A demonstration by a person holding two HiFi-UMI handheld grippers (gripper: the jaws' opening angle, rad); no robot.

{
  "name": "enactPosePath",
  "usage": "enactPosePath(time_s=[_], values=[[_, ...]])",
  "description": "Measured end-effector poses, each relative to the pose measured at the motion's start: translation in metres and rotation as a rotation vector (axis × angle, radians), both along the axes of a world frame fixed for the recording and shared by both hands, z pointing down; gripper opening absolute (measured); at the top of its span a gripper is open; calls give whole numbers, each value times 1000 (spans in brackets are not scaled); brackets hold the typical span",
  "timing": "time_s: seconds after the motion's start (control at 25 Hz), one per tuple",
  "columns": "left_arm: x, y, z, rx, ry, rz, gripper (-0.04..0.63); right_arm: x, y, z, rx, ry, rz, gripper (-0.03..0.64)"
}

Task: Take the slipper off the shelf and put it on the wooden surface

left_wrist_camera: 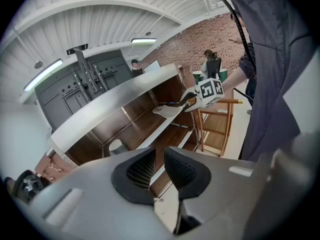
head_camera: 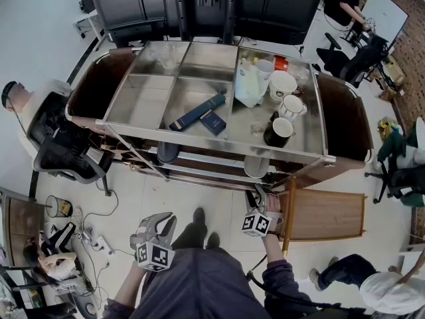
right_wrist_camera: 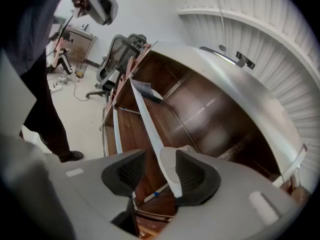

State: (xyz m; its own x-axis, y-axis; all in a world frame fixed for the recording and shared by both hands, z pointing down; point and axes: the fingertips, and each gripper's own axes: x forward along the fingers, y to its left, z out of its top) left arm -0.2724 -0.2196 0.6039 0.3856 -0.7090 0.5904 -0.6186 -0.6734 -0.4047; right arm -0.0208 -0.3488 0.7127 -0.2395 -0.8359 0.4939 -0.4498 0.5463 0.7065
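Right gripper (right_wrist_camera: 159, 160) jaws apart, white slipper (right_wrist_camera: 168, 168) sole between; left gripper (left_wrist_camera: 160, 155) jaws nearly together, empty

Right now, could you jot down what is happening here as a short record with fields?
Place: metal cart, mugs on top
Pale slipper: on lower shelf, between right gripper's jaws
Right gripper: jaws apart, not clamped
Left gripper: away from cart, jaws slightly apart, empty
Dark slipper: on lower shelf, untouched
Wooden surface: beside cart, no slipper on it
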Motion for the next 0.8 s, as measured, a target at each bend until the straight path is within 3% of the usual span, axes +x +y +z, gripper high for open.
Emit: enactPosePath(time_s=[0.28, 0.36, 0.6, 0.8], values=[[-30, -65, 6, -35, -18, -7, 67, 16, -80, 55, -43, 229, 32, 233], [-36, -82, 10, -50, -26, 9, 67, 22, -95, 66, -52, 257, 47, 154], [-36, -110, 16, -65, -22, 60, 66, 18, -97, 15, 34, 201, 88, 43], [0, -99, 21, -82, 20, 111, 61, 15, -28, -39, 83, 173, 12, 32]])
